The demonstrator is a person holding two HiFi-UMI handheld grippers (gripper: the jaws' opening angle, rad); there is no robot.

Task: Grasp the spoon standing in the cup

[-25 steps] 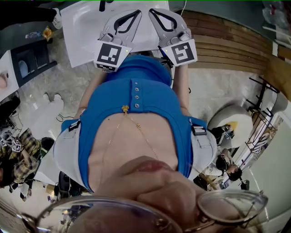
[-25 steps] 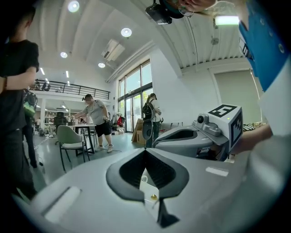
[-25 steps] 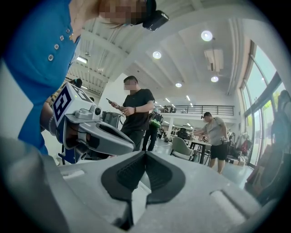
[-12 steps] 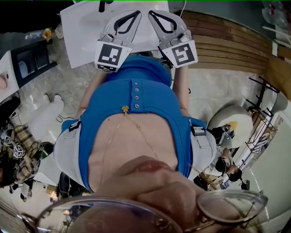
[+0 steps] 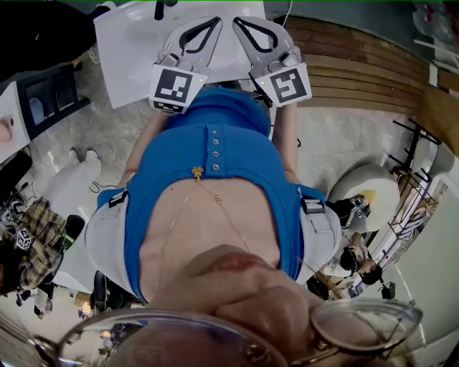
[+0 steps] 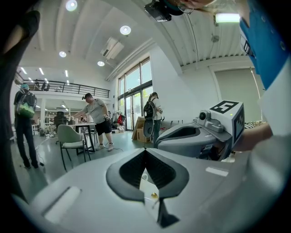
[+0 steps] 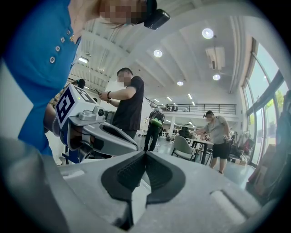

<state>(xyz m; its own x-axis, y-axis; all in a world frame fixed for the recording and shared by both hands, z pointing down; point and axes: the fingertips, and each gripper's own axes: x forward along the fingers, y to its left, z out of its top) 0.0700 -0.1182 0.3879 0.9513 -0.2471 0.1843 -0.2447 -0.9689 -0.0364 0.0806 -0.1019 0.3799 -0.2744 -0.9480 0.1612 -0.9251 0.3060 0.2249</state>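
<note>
left gripper: jaws fully together, the dark pads meeting at the tips, nothing between them. right gripper: the same, clenched on nothing.

head view: left gripper and right gripper sit side by side, close but not touching, tips angled toward each other. both are held out from the person's blue shirt over the near edge of a white table. marker cubes face the camera.

each gripper view catches the neighbouring tool alongside, roughly level.

spoon and cup: cannot place them; no view shows either clearly. a small dark object is cut off by the top edge of the head view, too little of it to name.

surroundings: wooden slats right of the table; an open hall with a green chair and a person in a black shirt.
</note>
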